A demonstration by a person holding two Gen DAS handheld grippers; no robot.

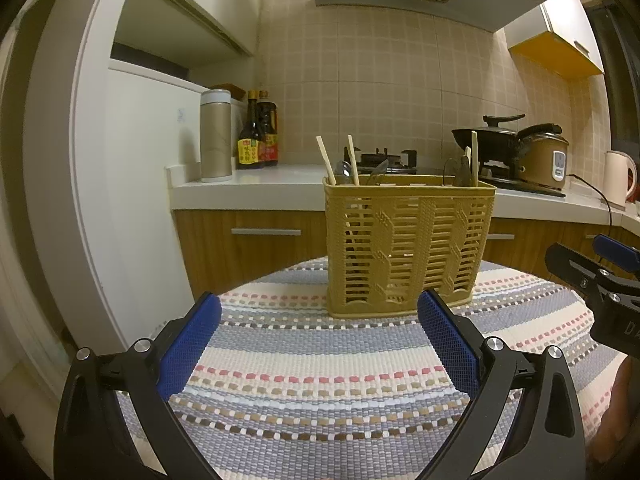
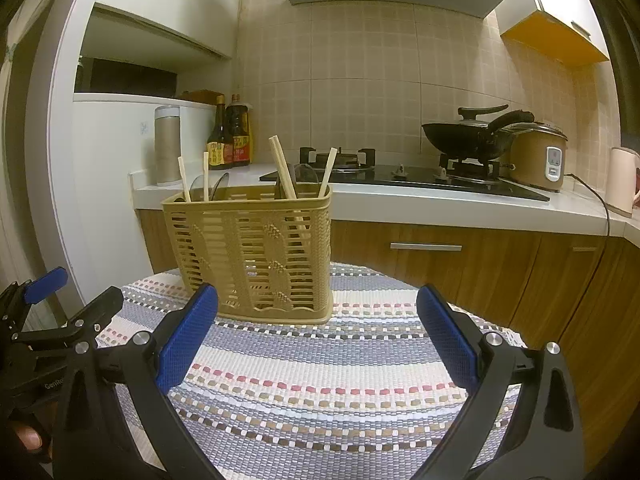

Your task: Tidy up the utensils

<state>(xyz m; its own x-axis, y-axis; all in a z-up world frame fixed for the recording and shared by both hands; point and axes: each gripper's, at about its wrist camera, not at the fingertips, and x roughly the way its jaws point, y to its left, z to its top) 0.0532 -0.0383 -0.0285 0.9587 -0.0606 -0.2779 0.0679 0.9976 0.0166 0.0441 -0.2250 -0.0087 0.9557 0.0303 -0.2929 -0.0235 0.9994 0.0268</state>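
Observation:
A tan plastic utensil basket stands upright on a round table with a striped woven cloth. Wooden chopsticks and spoons stick up from its compartments. It also shows in the right wrist view, with chopsticks leaning in it. My left gripper is open and empty, just short of the basket. My right gripper is open and empty, with the basket ahead to its left. Each gripper shows at the edge of the other's view, the right gripper and the left gripper.
Behind the table runs a white kitchen counter with wood drawers, a gas hob, a black wok, a rice cooker, sauce bottles and a steel flask. A white fridge stands at the left.

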